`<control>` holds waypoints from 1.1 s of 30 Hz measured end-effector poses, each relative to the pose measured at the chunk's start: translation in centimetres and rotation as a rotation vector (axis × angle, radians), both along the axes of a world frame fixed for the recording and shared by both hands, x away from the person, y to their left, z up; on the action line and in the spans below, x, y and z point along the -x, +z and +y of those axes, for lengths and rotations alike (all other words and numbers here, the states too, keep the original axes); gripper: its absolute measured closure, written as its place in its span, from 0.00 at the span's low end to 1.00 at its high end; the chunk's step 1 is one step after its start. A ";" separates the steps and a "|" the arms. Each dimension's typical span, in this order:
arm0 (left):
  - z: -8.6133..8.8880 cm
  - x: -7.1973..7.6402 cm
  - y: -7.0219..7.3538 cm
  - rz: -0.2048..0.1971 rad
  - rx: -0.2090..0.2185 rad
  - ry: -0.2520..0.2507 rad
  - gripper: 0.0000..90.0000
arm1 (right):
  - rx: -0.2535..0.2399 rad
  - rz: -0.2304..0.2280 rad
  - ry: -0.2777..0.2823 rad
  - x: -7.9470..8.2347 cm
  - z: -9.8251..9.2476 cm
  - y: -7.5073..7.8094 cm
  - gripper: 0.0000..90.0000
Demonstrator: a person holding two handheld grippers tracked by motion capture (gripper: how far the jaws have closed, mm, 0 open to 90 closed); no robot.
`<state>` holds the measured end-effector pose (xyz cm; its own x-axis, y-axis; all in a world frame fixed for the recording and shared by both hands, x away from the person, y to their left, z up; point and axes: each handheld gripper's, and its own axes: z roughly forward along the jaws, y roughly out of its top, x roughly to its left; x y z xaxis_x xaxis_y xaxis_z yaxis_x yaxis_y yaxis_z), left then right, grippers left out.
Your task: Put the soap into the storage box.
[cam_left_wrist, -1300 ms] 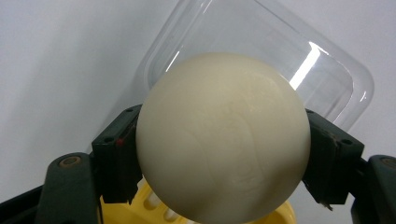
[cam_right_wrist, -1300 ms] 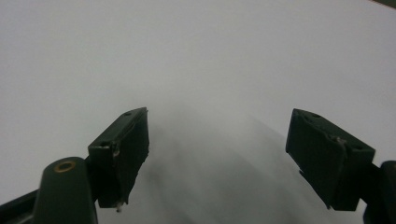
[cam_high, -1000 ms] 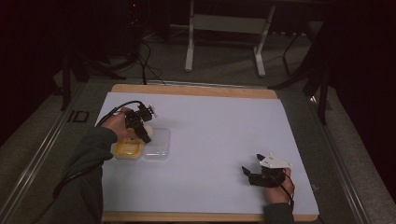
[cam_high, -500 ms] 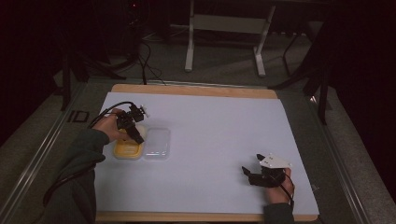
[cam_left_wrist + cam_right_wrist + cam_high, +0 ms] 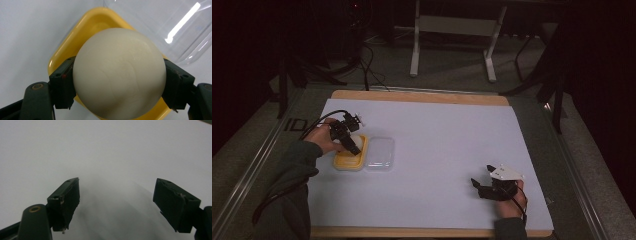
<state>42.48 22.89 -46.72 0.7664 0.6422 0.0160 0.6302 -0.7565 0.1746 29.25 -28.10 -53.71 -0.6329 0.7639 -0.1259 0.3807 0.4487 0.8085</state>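
My left gripper (image 5: 117, 82) clamps the white ball (image 5: 119, 72) directly over the yellow tray (image 5: 62, 57). My right gripper (image 5: 117, 202) rests open, empty, on the table (image 5: 105, 145). A smooth ball may slip the pads, or roll out if released off-centre.

A dim lab or test room: a desk (image 5: 432, 100) with a wooden edge under a white sheet (image 5: 447, 150), metal stand legs (image 5: 452, 45) and loose cables (image 5: 367, 65) on grey carpet beyond the left gripper (image 5: 354, 149).
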 end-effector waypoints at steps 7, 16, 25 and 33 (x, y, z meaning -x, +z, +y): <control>0.7 0.3 -0.3 -0.009 0.009 0.007 0.28 | 0.001 0.000 -0.001 0.0 0.0 0.0 0.23; 1.1 0.8 -1.1 -0.014 0.003 0.009 0.28 | 0.001 0.000 -0.002 0.0 0.0 0.0 0.23; 0.8 1.3 -1.7 -0.016 -0.015 -0.017 0.28 | 0.001 -0.001 -0.003 0.0 0.0 0.0 0.23; 0.4 1.6 -2.3 -0.018 -0.036 -0.032 0.28 | 0.000 -0.001 -0.004 0.0 0.0 0.0 0.23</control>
